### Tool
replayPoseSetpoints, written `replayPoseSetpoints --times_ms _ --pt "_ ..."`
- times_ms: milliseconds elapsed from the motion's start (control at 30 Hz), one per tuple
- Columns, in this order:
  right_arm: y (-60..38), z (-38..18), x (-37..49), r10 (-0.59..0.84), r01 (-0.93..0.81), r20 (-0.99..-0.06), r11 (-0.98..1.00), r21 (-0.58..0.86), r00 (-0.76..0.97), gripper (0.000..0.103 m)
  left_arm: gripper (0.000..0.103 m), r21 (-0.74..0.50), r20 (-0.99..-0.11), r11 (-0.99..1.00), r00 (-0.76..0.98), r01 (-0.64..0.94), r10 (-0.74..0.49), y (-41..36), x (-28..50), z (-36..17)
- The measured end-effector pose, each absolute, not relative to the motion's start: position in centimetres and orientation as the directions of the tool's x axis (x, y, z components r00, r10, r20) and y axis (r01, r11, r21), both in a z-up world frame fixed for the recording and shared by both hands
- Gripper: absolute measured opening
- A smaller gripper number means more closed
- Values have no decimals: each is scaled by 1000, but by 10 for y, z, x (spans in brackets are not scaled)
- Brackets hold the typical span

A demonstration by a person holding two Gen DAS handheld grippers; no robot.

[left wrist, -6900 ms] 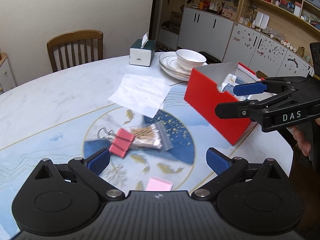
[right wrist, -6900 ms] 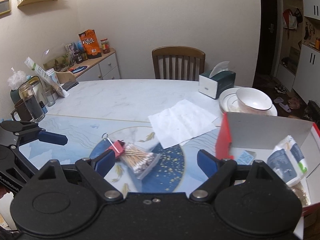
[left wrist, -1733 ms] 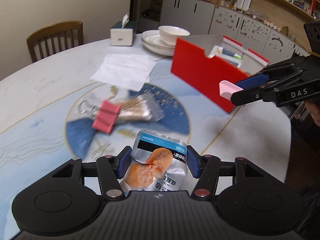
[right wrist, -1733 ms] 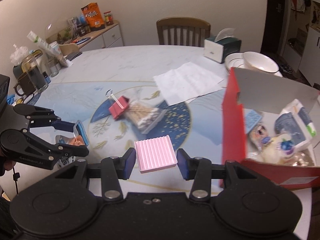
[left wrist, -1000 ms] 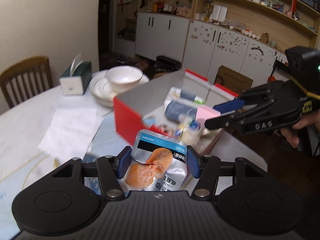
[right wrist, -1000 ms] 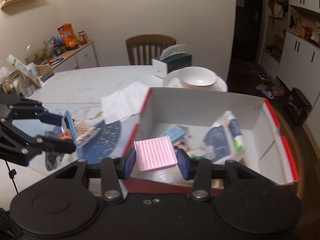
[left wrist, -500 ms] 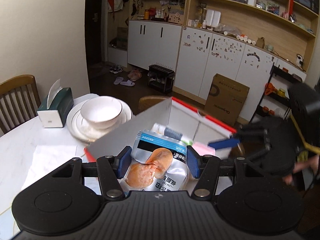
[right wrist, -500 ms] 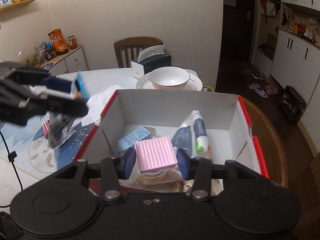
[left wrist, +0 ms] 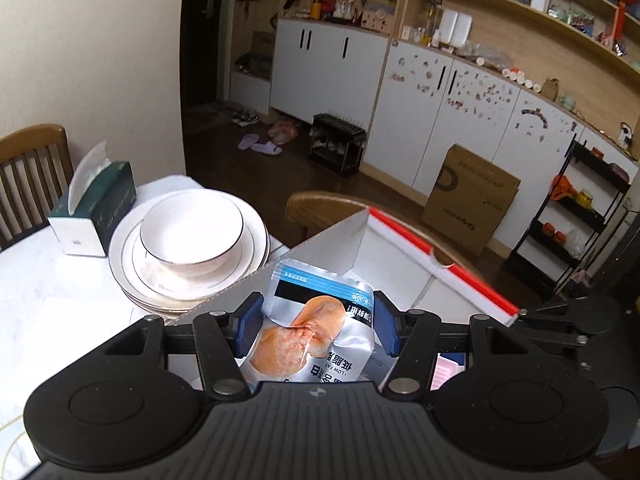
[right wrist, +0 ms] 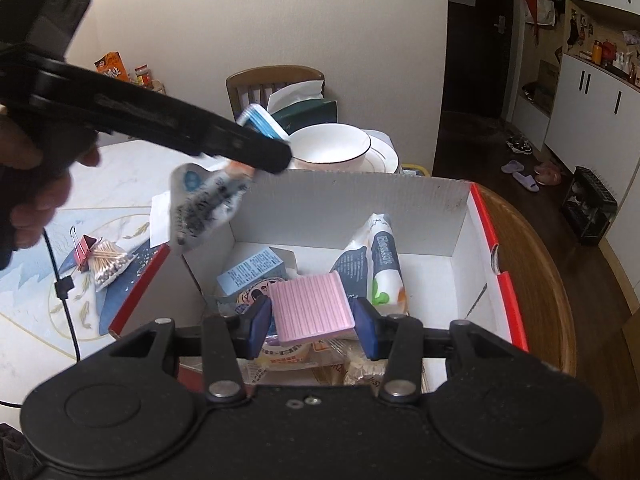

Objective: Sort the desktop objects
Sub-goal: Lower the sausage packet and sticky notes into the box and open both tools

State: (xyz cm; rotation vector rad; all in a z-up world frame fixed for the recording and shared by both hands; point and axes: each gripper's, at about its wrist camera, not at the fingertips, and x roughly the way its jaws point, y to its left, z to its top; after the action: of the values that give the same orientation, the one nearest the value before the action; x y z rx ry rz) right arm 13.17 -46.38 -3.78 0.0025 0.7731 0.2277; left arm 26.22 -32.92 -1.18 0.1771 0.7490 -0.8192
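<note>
My left gripper (left wrist: pixel 316 326) is shut on a silver snack pouch (left wrist: pixel 316 332) with a blue top band and holds it above the near left corner of the red-and-white box (left wrist: pixel 440 268). In the right wrist view the pouch (right wrist: pixel 208 196) hangs from the left gripper (right wrist: pixel 260 156) over the box's left wall. My right gripper (right wrist: pixel 312 316) is shut on a pink ribbed pad (right wrist: pixel 312 306) and holds it over the open box (right wrist: pixel 484 240), which holds several packets. A pink binder clip (right wrist: pixel 84 248) and a bag of cotton swabs (right wrist: pixel 110 262) lie on the table to the left.
A white bowl on stacked plates (left wrist: pixel 192 232) and a green tissue box (left wrist: pixel 96 208) stand behind the box. A white paper sheet (right wrist: pixel 158 220) lies beside the box. A wooden chair (right wrist: pixel 276 84) stands at the far side. The round table's edge (right wrist: pixel 552 280) curves right of the box.
Both grippers have moved further over the box with their objects still held. The left gripper with the pouch has swung closer to the box's left wall.
</note>
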Motion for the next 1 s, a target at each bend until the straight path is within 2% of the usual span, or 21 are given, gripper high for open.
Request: replayPoseSetpoints --times_ms 600,1000 --pt "-444 -65 176 192 -240 -744 970 44 640 44 57 -85 -759 696 406 713 -509 -354 291 -67" --pt "-439 -79 188 185 -249 -768 968 34 613 44 57 -101 -831 715 337 692 -443 -358 305 -93"
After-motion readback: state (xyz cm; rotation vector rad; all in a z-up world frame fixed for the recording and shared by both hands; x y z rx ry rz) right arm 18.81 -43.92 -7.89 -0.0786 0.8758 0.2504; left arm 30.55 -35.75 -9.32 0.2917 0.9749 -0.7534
